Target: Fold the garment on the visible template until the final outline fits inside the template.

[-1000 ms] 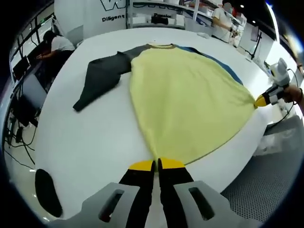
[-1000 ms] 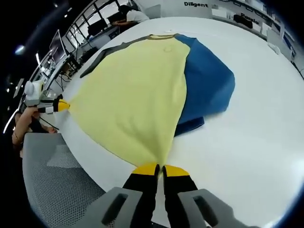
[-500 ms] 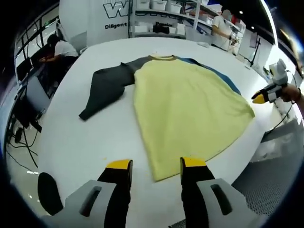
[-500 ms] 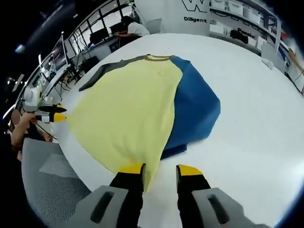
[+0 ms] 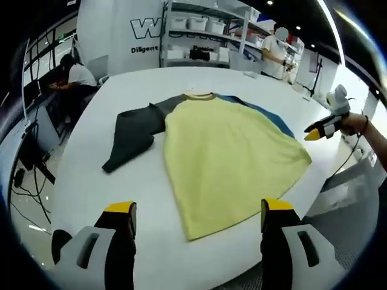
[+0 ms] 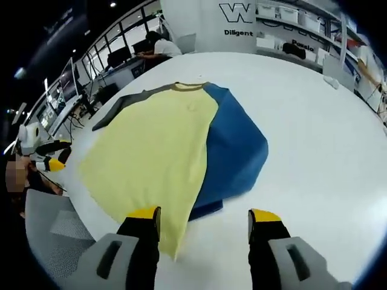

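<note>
now both claws, left (image 5: 199, 211) and right (image 6: 204, 219), hover spread above the garment (image 5: 230, 157).

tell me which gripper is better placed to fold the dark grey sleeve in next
Left, probably. The dark grey sleeve lies spread on the left gripper's side of the yellow garment; the right gripper sits open by the blue sleeve.

Light was bright and even, coming from ceiling lamps seen at 1 o'clock in the left gripper view. The white table (image 5: 199, 78) glared softly and carried almost no shadows. Fisheye bending grew strong toward the edges, where the shelves (image 6: 302, 24) at 1 o'clock blurred. The centre stayed sharp.
</note>
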Demonstrator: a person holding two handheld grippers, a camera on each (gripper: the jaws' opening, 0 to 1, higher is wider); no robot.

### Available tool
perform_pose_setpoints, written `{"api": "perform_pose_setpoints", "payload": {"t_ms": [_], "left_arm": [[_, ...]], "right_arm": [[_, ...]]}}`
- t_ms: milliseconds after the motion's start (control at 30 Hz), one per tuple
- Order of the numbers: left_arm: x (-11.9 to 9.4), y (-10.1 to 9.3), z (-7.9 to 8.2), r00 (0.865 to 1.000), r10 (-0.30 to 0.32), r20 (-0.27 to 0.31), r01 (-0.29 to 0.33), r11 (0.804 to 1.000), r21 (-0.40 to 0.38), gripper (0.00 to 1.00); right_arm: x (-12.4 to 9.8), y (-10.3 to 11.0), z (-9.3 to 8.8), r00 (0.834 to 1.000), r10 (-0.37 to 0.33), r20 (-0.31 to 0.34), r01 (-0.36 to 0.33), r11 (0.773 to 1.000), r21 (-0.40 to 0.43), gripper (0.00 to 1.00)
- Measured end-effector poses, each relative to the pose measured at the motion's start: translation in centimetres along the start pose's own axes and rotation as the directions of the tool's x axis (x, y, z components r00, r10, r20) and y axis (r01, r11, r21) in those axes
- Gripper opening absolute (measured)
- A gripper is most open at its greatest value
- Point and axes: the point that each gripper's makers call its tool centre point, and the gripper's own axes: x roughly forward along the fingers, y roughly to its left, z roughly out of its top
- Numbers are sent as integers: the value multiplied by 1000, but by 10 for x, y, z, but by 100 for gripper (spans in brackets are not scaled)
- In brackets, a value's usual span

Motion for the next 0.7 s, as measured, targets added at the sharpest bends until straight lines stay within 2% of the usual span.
{"api": "perform_pose_setpoints", "payload": {"t_ms": [167, 300, 467, 567, 700], "left_arm": [[-3, -2, 9, 999, -8, 33, 8, 1000, 0, 98], [-4, -5, 11, 999, -13, 42, 14, 1000, -11, 99], [-6, -11, 7, 1000, -26, 16, 26, 999, 24, 99], [-7, -11, 11, 999, -24, 45, 24, 1000, 14, 99], [-8, -12, 11, 998, -29, 48, 29, 1000, -3, 99]], "right_arm": [[6, -8, 7, 999, -6, 32, 4, 998, 67, 56], [11, -17, 6, 999, -32, 13, 30, 997, 73, 52], [17, -26, 4, 998, -64, -1, 64, 995, 75, 44], [22, -30, 3, 997, -75, -6, 76, 994, 85, 40], [31, -31, 0, 997, -78, -21, 79, 993, 91, 35]]}}
